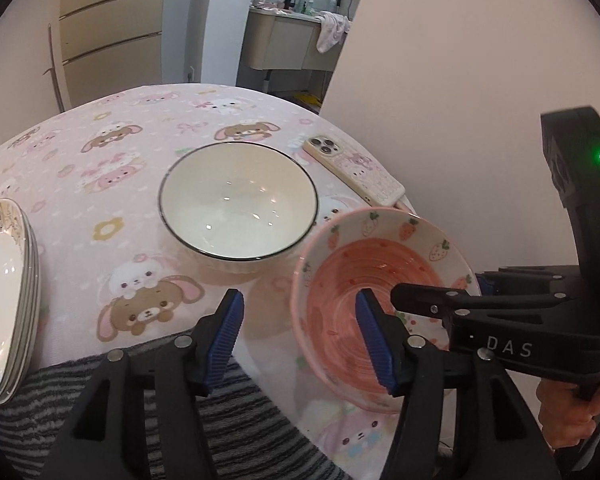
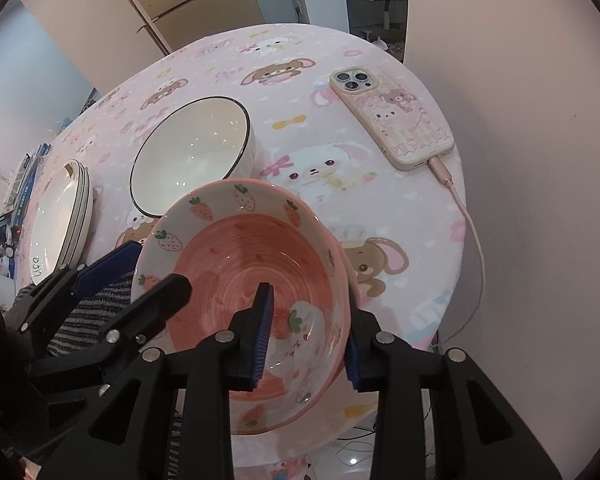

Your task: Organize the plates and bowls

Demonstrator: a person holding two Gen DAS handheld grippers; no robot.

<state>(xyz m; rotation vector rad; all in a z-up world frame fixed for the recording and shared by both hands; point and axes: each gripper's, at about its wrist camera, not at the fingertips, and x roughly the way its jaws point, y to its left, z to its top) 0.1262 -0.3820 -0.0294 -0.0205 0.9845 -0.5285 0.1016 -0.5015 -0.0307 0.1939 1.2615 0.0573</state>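
A pink strawberry bowl (image 2: 244,264) is tilted above the table's near edge; my right gripper (image 2: 306,340) is shut on its near rim, one finger inside, one outside. It also shows in the left wrist view (image 1: 364,276). A white bowl with a dark rim (image 1: 238,204) (image 2: 192,156) stands upright mid-table. A stack of white plates (image 1: 4,300) (image 2: 62,216) sits at the left. My left gripper (image 1: 298,340) is open and empty, just left of the pink bowl, its right finger in front of the bowl.
A phone in a pink case (image 2: 392,116) (image 1: 354,170) lies at the table's right edge with a charging cable (image 2: 474,236) hanging off. The round table (image 1: 100,168) has a pink cartoon cloth. A striped grey cloth (image 1: 240,432) lies at the near edge.
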